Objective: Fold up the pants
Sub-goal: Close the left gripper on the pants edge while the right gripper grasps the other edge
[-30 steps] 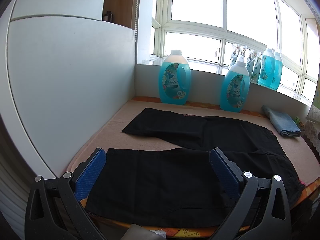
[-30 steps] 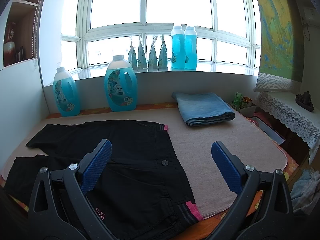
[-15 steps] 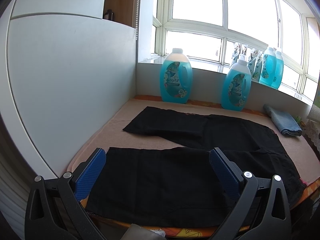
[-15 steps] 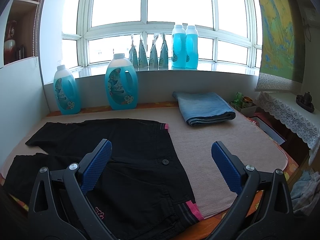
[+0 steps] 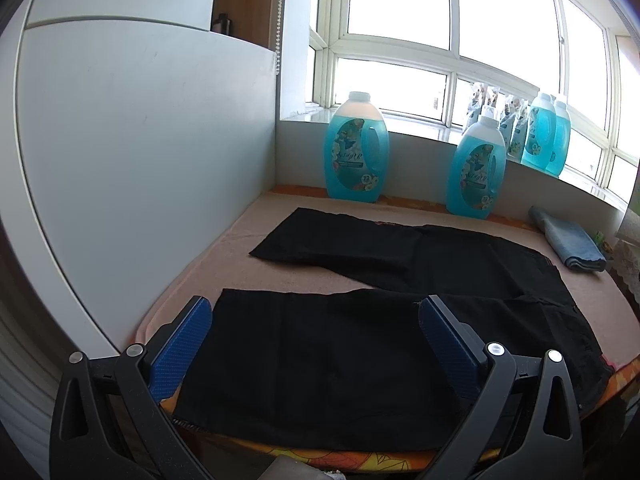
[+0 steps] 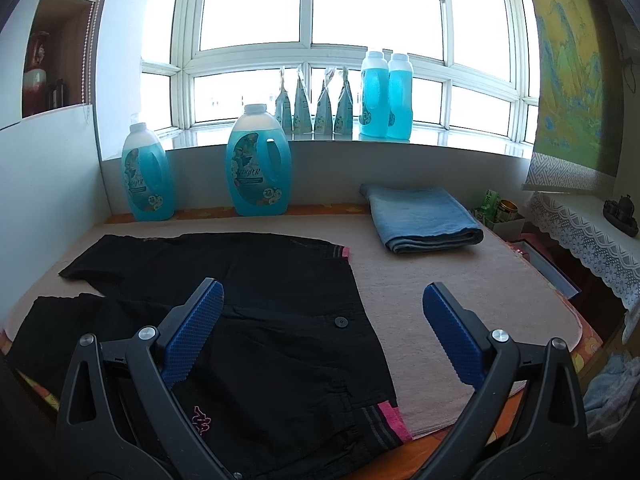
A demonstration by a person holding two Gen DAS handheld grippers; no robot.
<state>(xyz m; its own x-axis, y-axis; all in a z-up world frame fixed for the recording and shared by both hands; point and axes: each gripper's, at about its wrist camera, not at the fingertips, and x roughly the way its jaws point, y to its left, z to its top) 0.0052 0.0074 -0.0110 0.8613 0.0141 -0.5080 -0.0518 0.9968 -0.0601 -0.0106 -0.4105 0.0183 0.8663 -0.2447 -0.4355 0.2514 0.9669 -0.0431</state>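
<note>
Black pants [image 5: 360, 344] lie spread flat on a beige mat [image 5: 248, 264], the two legs apart and running toward the left wall. In the right wrist view the pants [image 6: 280, 320] show a button, a pink-edged waistband at the right and a small pink logo near the front. My left gripper [image 5: 314, 322] hovers open above the near leg, nothing between its blue pads. Over the waist end, my right gripper [image 6: 323, 308] is open too, holding nothing.
A folded blue towel [image 6: 420, 218] lies at the mat's back right. Two big blue detergent bottles [image 6: 259, 162] stand against the back ledge; more bottles [image 6: 386, 96] and pouches are on the windowsill. A white panel [image 5: 140, 180] walls the left side. A lace-covered shelf [image 6: 592, 232] is at right.
The left wrist view has drifted slightly, so the pants and bottles sit a little differently in frame. Both grippers stay open and the pants have not moved.
</note>
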